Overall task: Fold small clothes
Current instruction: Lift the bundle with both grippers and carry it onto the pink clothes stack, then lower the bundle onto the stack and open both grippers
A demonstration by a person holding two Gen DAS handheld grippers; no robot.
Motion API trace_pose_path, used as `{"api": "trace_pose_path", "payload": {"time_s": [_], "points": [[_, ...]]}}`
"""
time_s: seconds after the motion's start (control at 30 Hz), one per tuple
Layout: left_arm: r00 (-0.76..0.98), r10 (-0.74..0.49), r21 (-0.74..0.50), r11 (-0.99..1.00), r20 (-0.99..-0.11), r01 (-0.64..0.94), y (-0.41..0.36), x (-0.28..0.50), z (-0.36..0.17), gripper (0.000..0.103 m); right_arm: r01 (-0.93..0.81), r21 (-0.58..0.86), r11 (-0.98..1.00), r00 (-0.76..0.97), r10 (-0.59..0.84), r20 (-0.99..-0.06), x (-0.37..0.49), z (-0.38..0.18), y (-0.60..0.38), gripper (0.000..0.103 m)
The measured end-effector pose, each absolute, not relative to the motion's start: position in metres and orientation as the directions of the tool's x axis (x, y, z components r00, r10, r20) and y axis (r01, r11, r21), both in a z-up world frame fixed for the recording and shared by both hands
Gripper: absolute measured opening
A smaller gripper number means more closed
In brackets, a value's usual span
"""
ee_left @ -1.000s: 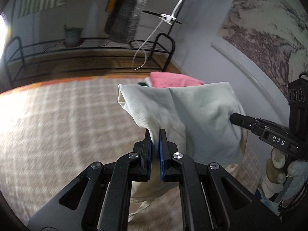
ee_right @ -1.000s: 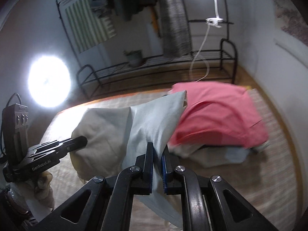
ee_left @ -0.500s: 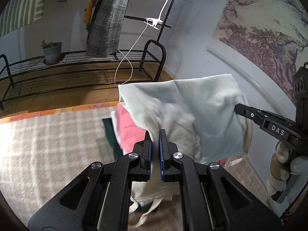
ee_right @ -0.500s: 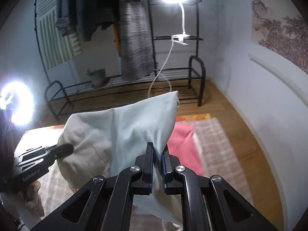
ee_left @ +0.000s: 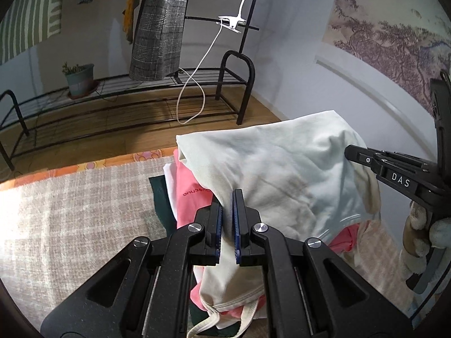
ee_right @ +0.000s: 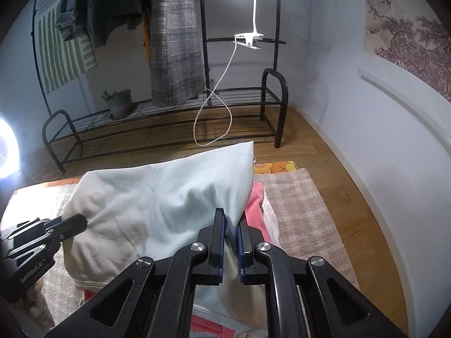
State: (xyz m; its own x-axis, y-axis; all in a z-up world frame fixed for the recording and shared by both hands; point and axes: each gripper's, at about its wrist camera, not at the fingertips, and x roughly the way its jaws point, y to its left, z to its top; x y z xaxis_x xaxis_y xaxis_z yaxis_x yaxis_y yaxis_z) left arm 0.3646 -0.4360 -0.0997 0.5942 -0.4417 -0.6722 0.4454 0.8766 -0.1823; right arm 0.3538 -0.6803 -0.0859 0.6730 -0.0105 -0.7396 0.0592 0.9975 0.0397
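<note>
A pale mint-white small garment (ee_left: 282, 174) hangs stretched between both grippers above the checked cloth surface (ee_left: 70, 211). My left gripper (ee_left: 227, 222) is shut on one edge of it. My right gripper (ee_right: 231, 242) is shut on the other edge, and it also shows in the left wrist view (ee_left: 352, 152). The garment also shows in the right wrist view (ee_right: 157, 205), with the left gripper (ee_right: 79, 221) at its left side. Below it lies a pile with a pink garment (ee_left: 191, 197), a white one and a dark green one (ee_left: 160, 197).
A black metal rack (ee_right: 169, 124) with a potted plant (ee_right: 118, 102) stands behind the surface on a wooden floor. Clothes hang above it, and a clip lamp (ee_right: 248, 39) with a dangling white cable. A white wall (ee_right: 366, 112) runs along the right.
Both grippers have carried the pale garment forward and to the right, over the pile of pink and other clothes. The views tilted up toward the rack.
</note>
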Motion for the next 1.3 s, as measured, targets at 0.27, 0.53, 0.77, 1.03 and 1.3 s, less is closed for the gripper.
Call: {"api": "trace_pose_path", "payload": {"time_s": [0.27,0.53,0.77,1.03,1.3], "points": [[0.613,-0.414,-0.156,0.889,-0.673,0.430,-0.430,0.356,-0.092,0.005,0.115,0.001,0.993,0.674,-0.077,-0.735,0.350,-0.079,-0.685,0.021],[0.624,-0.416,-0.157,0.890,-0.661,0.427,-0.413,0.330,-0.064,0.005,0.124,0.020,0.992,0.694,-0.073,-0.716,0.322,-0.053,-0.686,0.021],[0.648,-0.438,-0.158,0.882,-0.623,0.444,-0.395,0.290,-0.024,0.005,0.109,0.017,0.994,0.716,-0.067,-0.695,0.288,-0.018,-0.670,0.020],[0.678,-0.457,-0.127,0.869,-0.575,0.478,-0.365,0.229,0.025,0.005,0.103,0.021,0.994,0.755,-0.065,-0.652,0.231,0.037,-0.646,0.020],[0.701,-0.470,-0.109,0.862,-0.536,0.495,-0.322,0.164,0.059,0.005,0.101,0.007,0.995,0.782,-0.075,-0.619,0.173,0.076,-0.609,0.020]]}}
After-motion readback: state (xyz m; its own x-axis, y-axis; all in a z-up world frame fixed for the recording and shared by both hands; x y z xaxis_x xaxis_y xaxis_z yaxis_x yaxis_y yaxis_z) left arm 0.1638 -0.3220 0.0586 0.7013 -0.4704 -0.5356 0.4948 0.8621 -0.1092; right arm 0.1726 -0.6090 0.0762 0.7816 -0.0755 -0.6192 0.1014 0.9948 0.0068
